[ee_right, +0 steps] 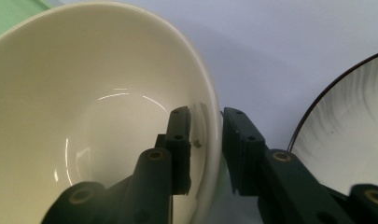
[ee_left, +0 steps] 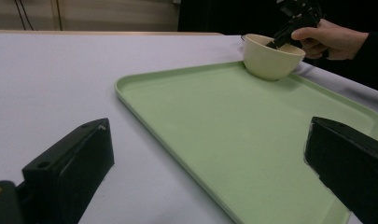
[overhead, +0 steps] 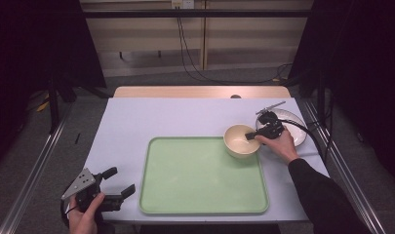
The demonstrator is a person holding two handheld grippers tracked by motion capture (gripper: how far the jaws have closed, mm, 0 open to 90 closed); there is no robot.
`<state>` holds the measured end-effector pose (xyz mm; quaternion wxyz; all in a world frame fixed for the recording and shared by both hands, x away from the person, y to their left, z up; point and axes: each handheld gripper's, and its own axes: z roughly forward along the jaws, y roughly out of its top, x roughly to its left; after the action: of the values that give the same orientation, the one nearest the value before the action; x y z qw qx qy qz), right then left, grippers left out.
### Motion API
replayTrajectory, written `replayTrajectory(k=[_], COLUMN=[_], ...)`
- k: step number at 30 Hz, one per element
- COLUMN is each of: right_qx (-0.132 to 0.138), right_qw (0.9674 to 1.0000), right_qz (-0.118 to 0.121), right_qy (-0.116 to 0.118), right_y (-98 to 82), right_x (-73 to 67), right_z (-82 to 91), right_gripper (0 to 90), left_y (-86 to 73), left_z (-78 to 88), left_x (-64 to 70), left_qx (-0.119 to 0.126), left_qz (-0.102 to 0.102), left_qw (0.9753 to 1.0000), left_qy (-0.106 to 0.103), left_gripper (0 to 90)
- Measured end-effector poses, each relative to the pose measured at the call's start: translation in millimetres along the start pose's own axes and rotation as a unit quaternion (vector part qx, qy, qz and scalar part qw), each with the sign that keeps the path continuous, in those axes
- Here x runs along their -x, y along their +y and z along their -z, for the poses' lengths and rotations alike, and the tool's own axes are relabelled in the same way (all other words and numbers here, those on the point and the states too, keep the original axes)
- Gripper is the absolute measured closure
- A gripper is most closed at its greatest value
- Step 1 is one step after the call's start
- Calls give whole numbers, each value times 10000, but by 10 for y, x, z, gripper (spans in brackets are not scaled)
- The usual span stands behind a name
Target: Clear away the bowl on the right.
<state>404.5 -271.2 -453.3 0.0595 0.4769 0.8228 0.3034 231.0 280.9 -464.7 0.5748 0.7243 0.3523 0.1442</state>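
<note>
A cream bowl (overhead: pixel 241 140) (ee_left: pixel 270 58) (ee_right: pixel 84 116) stands empty at the far right corner of the green tray (overhead: pixel 200 195) (ee_left: pixel 233 130). My right gripper (overhead: pixel 251 135) (ee_right: pixel 207 149) (ee_left: pixel 276 41) straddles the bowl's right rim, one jaw inside and one outside. A thin gap shows between the inner pad and the wall, so it is open. My left gripper (overhead: pixel 122 180) (ee_left: pixel 207 140) rests near the table's front left corner. Its jaws stand wide apart with nothing between them, pointing across the tray toward the bowl.
A white plate (overhead: pixel 296 126) (ee_right: pixel 345 140) with a dark rim lies just right of the bowl on the pale table (overhead: pixel 161 117). A black cable (overhead: pixel 312 134) trails from the right gripper toward the table's right edge.
</note>
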Motion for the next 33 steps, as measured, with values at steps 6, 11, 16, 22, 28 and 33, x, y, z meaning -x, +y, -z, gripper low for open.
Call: replayTrajectory(k=[6, 11, 16, 22, 28, 33], right_qx=[358, 513, 670, 1027, 1332, 1373], right_qw=[9993, 9986, 9976, 9944, 9909, 9903], right_qz=[131, 112, 150, 106, 107, 85], right_qy=[40, -23, 107, 230, -135, -177], right_y=[1, 11, 14, 10, -7, -26], right_x=[12, 7, 12, 9, -3, -9], right_z=[21, 27, 43, 102, 132, 154], right_gripper=[469, 304, 17, 25, 23, 22], left_y=[-1, -1, -2, -1, -1, -1], left_z=[-3, -4, -6, -5, -2, -4], left_x=[4, 3, 7, 7, 6, 9], left_qx=[9, 2, 18, 17, 11, 23], left_qz=[27, 8, 45, 35, 24, 41], left_qw=[10000, 10000, 10000, 10000, 10000, 10000], left_qy=[-12, -5, -15, -14, -1, -1], left_gripper=[15, 15, 15, 15, 14, 15])
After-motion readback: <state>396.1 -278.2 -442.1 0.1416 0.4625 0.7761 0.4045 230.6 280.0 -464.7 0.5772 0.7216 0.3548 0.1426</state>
